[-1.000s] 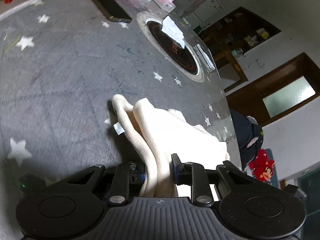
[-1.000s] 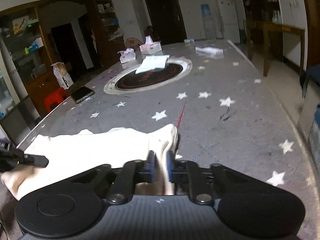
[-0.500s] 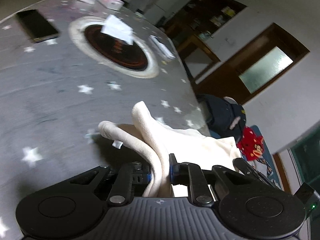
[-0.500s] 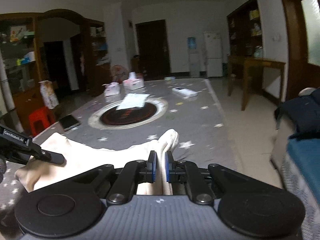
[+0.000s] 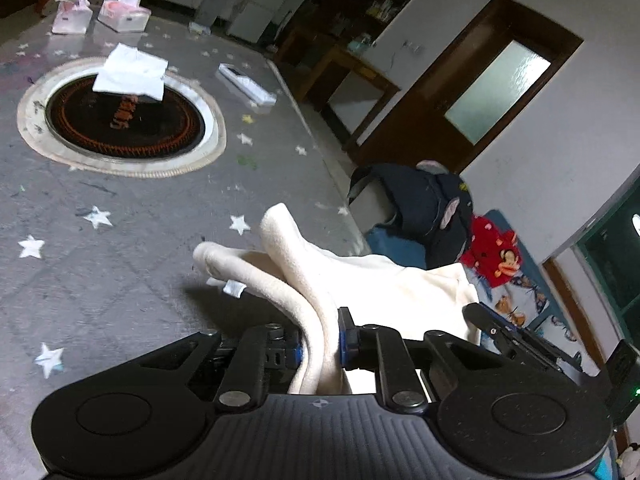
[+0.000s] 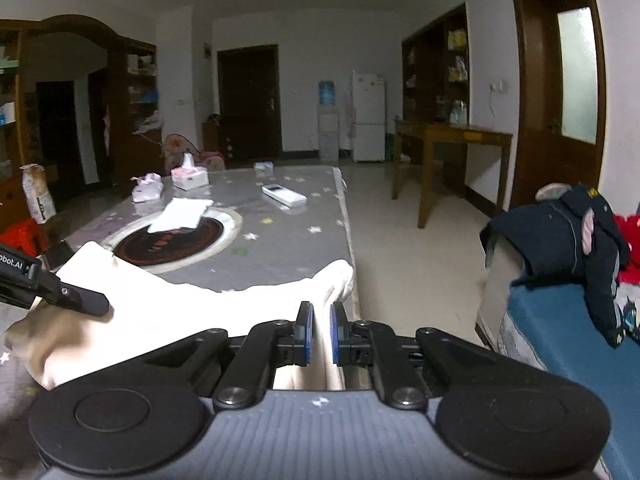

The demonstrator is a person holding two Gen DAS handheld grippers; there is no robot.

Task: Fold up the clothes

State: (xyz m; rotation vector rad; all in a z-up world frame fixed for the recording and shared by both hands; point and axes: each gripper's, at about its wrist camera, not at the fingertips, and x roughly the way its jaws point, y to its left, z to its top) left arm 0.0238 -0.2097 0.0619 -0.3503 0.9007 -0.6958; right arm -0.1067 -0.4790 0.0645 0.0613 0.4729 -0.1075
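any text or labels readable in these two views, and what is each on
"bot.AI": white letters on the black left gripper body at the left edge of the right wrist view; the start is cut off by the frame.
Orange marking on the dark round inset in the table: too blurred to read.
Print on the tissue boxes and the flat white box: too small to read.
Yellow patch on the dark jacket: unreadable.

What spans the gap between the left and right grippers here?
The cream garment stretches between the right gripper and left gripper, seen in the right wrist view.
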